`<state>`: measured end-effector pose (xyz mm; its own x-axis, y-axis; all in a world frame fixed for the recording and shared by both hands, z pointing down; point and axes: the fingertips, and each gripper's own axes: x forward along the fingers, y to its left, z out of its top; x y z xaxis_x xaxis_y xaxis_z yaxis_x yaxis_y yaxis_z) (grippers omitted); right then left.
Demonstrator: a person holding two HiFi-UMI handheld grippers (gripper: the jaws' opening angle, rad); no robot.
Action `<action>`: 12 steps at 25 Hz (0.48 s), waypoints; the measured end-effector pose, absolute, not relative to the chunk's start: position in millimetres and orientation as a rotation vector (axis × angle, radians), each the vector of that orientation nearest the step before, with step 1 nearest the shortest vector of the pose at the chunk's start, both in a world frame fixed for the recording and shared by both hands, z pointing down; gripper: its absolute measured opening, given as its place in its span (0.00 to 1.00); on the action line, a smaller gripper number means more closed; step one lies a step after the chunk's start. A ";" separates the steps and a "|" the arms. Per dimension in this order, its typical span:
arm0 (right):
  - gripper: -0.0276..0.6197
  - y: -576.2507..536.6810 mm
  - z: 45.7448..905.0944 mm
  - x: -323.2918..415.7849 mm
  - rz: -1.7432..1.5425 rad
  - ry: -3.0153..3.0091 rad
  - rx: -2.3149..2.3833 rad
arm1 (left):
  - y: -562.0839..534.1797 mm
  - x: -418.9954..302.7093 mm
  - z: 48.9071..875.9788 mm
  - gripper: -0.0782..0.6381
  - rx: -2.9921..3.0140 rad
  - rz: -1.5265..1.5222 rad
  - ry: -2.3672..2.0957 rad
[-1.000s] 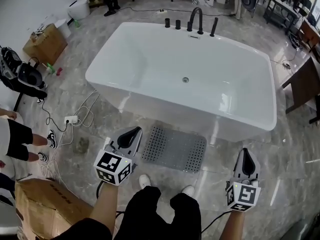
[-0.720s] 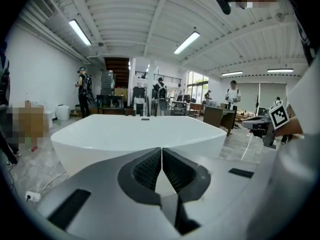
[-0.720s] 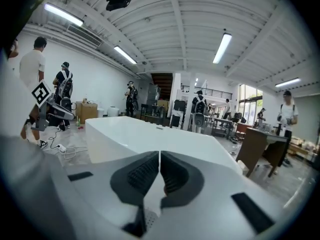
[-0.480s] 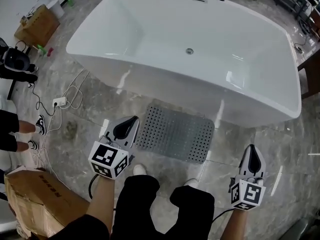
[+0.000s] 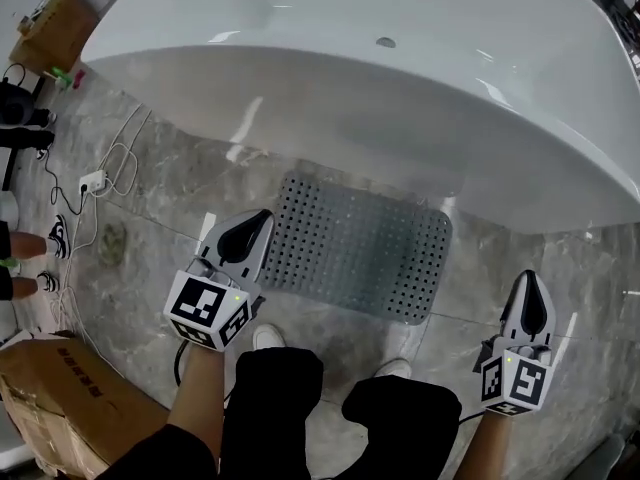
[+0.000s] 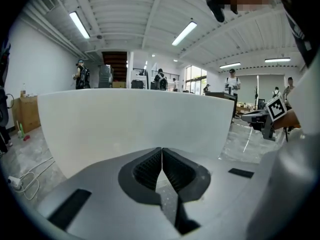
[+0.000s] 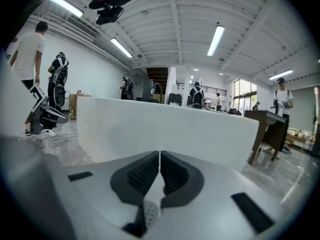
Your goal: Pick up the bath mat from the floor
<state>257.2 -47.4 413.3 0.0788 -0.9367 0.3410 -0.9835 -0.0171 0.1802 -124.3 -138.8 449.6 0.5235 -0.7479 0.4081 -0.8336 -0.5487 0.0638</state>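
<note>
The grey perforated bath mat (image 5: pixel 355 248) lies flat on the marble floor against the foot of the white bathtub (image 5: pixel 400 98). My left gripper (image 5: pixel 258 223) is shut and empty, its tip over the mat's left edge. Over bare floor to the right of the mat's right end, my right gripper (image 5: pixel 528 286) is also shut and empty. In the left gripper view the closed left gripper (image 6: pixel 161 160) faces the bathtub wall (image 6: pixel 125 124). The right gripper view shows the closed right gripper (image 7: pixel 159 165) facing the bathtub wall (image 7: pixel 175 129), with a bit of perforated mat (image 7: pixel 148 213) below the jaws.
My own legs and white shoes (image 5: pixel 268 338) stand just short of the mat. A cardboard box (image 5: pixel 60 398) sits at the lower left. A power strip with white cables (image 5: pixel 92 180) and a bystander's shoes (image 5: pixel 55 236) lie at the left. A dark table (image 7: pixel 265 129) stands beyond the tub.
Both grippers and the head camera have dropped toward the floor, so the mat and tub look larger. Both pairs of jaws stayed shut.
</note>
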 end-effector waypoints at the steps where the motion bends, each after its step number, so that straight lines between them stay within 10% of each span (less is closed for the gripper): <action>1: 0.08 -48.1 429.0 258.3 0.177 -1.907 1.999 | -139.7 -126.8 465.2 0.12 2.522 0.492 -1.332; 12: 0.08 -63.1 563.3 265.0 0.136 -1.905 1.962 | -168.4 -154.3 581.8 0.12 2.530 0.427 -1.394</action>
